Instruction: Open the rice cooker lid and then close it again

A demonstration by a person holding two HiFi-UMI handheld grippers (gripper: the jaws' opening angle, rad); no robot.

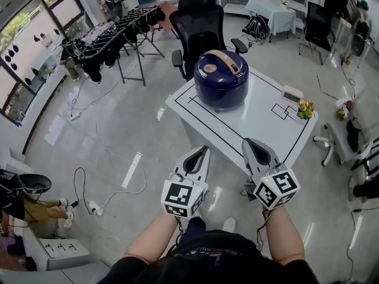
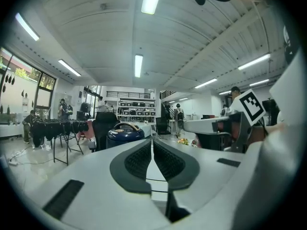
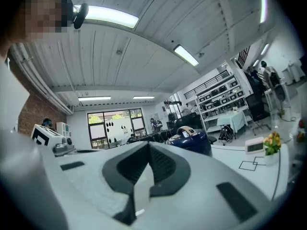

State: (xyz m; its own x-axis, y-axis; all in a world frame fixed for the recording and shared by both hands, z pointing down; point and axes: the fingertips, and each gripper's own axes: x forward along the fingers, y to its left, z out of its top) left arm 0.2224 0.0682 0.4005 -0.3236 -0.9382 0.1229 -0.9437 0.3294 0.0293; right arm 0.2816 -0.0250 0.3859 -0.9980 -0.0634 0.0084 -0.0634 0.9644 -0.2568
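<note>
A dark blue rice cooker (image 1: 221,79) with a tan handle stands on the far left part of the white table (image 1: 260,126), its lid down. It also shows far off in the left gripper view as the rice cooker (image 2: 123,132) and in the right gripper view as the rice cooker (image 3: 193,139). My left gripper (image 1: 204,151) is held short of the table's near edge, shut with nothing in it. Beside it, my right gripper (image 1: 251,143) is also shut and empty, its tip just over the near edge. Both stay well apart from the cooker.
A black office chair (image 1: 204,25) stands behind the table. A small pink clock (image 1: 292,94) and a little flower pot (image 1: 305,109) sit at the table's right end. A clothes rack (image 1: 115,37) stands far left. Cables and a power strip (image 1: 95,207) lie on the floor.
</note>
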